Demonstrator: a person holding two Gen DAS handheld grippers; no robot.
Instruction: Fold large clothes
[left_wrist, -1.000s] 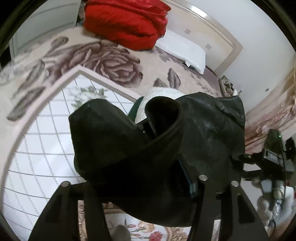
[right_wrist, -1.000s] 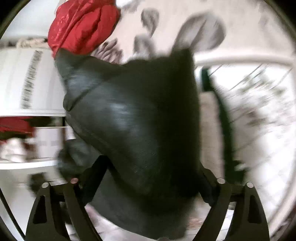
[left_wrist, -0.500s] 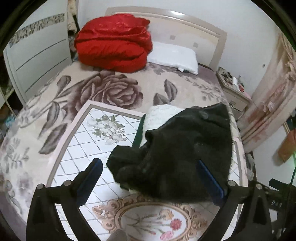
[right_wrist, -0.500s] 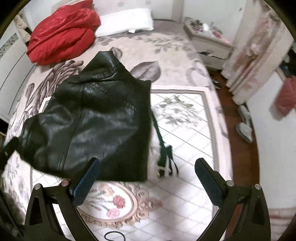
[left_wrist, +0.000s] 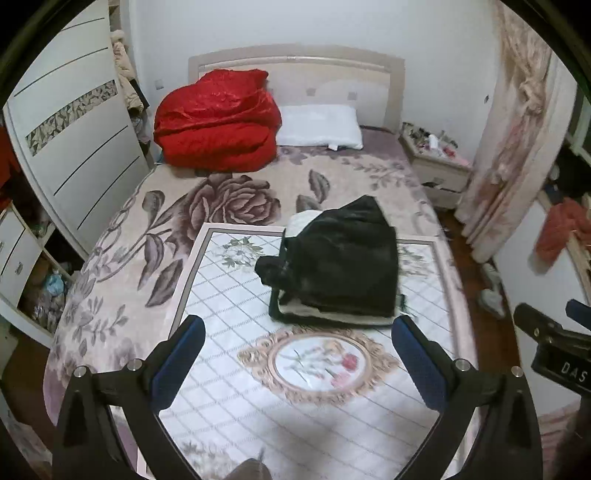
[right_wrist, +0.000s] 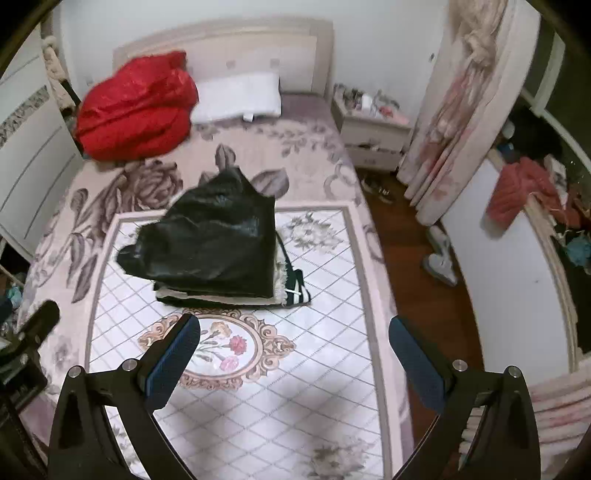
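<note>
The black leather jacket lies folded on top of a green-and-cream garment, on the white tiled mat spread over the bed, toward the mat's far half. Both grippers hang well back on the near side: the left gripper and the right gripper each have jaws spread wide with nothing between them.

The fold looks loose (a sleeve or corner bulges out at the jacket's left edge). Stiff leather tends to spring back, so that flap may creep open and spoil the stack. Because the jacket sits askew on the lower garment, a careless nudge could slide the whole pile apart.
</note>
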